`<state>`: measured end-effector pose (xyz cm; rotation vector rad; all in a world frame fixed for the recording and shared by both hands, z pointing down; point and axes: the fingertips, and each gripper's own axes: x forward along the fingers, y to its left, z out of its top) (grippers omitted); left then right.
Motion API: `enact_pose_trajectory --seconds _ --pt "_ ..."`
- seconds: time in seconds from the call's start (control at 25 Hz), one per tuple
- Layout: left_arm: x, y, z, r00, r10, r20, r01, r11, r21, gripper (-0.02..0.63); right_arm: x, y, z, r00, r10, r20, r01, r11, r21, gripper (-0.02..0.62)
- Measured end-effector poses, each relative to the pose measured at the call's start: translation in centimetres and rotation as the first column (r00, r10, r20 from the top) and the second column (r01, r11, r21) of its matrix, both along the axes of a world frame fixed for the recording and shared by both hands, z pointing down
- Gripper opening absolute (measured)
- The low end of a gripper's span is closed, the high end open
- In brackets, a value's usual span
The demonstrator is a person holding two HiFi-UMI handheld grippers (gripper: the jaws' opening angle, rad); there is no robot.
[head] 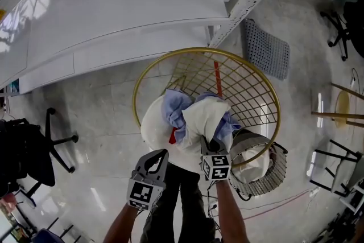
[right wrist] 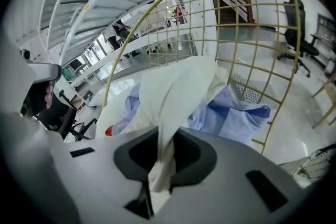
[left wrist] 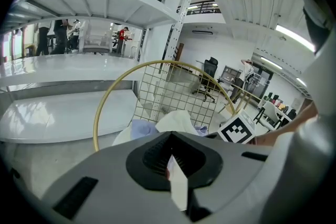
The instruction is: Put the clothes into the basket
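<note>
Two main garments fill the head view: a white cloth garment (head: pixel 202 116) and a light blue cloth garment (head: pixel 175 108), heaped at the near side of a round gold wire basket (head: pixel 149 72) on the grey polished floor (head: pixel 108 105). The white one spills over the near rim. Both look light, soft and limp, so they probably sag and trail from any hold. A bunched fold near the middle seems the best place to take hold, keeping the hems off the wire. The right hand-held gripper (head: pixel 209 144) is sunk into the white cloth, while the left hand-held gripper (head: pixel 161 155) hangs just short of the pile, touching nothing. In the left gripper view, the left hand-held gripper (left wrist: pixel 170 165) has its jaws together. A thin pale sliver shows between them, and I cannot tell whether it is cloth. In the right gripper view, the right hand-held gripper (right wrist: pixel 160 165) is nearly closed, pinching a twisted rope of the white cloth garment (right wrist: pixel 173 92), with the light blue cloth garment (right wrist: pixel 236 118) beside it, inside the basket (right wrist: pixel 252 34).
</note>
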<state>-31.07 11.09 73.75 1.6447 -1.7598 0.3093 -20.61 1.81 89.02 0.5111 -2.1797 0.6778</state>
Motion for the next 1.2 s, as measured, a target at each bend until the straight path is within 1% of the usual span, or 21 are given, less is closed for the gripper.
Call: enact_pose_trajectory --seconds 0.24,0.48,0.56,0.72,0.88,1.08,1.2 --pt "-0.4 -0.1 -1.4 1.0 0.006 0.012 -0.006 1.0 0.02 0.0 -1.0 -0.1 -3.2 0.996 -0.025 0.089 0.023 0.999 0.022 0.054" --pt "-1.5 0.0 -3.5 0.999 -0.002 0.044 -0.001 0.999 0.053 0.0 -2.6 -1.3 -9.0 0.974 0.014 0.225 -0.023 0.999 0.042 0.052" --pt "-1.7 -0.2 -4.5 0.999 -0.005 0.052 0.001 0.997 0.071 0.0 -2.9 -1.9 -11.1 0.966 0.015 0.258 -0.033 0.997 0.066 0.052" --pt "-2.0 -0.3 -7.7 0.998 -0.011 0.066 0.004 0.995 0.104 0.001 -3.2 -2.5 -15.9 0.953 0.007 0.301 -0.044 0.992 0.119 0.052" --pt "-2.7 -0.9 -11.8 0.996 -0.018 0.085 0.004 0.987 0.161 0.0 -2.9 -3.4 -21.6 0.941 -0.001 0.34 -0.067 0.98 0.189 0.052" --pt "-2.3 -1.7 -17.3 0.994 0.004 0.113 -0.029 0.974 0.224 0.0 -1.7 -3.6 -29.3 0.916 -0.001 0.4 -0.109 0.962 0.252 0.052" --pt "-1.6 -1.7 -20.6 0.991 0.025 0.128 -0.056 0.967 0.25 0.0 -0.9 -3.4 -33.7 0.901 0.008 0.433 -0.134 0.956 0.26 0.052"
